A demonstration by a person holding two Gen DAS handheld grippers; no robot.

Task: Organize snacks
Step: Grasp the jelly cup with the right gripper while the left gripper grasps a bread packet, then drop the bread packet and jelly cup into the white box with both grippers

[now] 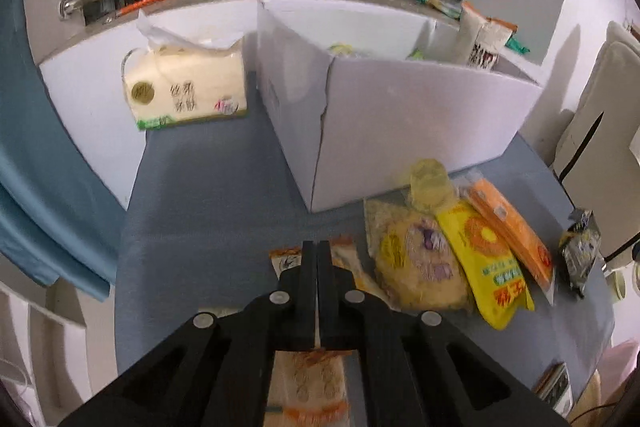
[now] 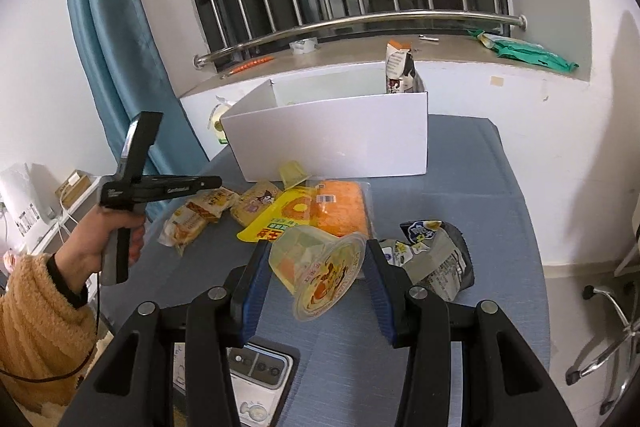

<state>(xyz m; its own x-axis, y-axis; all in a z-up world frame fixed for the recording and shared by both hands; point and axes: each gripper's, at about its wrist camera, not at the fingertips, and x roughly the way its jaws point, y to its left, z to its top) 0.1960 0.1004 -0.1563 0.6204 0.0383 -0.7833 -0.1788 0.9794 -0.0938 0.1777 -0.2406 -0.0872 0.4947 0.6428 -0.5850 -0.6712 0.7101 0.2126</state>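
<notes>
My left gripper [image 1: 317, 247] is shut on a flat orange-trimmed biscuit packet [image 1: 310, 383], which runs under and between the fingers just above the blue table. In the right wrist view this gripper [image 2: 216, 183] is above the snack pile. My right gripper [image 2: 316, 255] is shut on a clear jelly cup [image 2: 320, 273], tilted, with its printed lid toward the camera. The white box [image 1: 400, 115], also in the right wrist view [image 2: 332, 135], stands at the back with a milk carton [image 2: 400, 71] in it. Loose snacks lie before it: a yellow packet [image 1: 486, 259], an orange packet [image 1: 512, 227], a round cake packet [image 1: 416, 263].
A tissue pack [image 1: 188, 87] stands left of the box against the wall. A black-and-silver snack bag [image 2: 436, 259] lies right of my right gripper. A phone [image 2: 256, 367] lies at the table's near edge. A windowsill with a steel rail [image 2: 360, 21] runs behind.
</notes>
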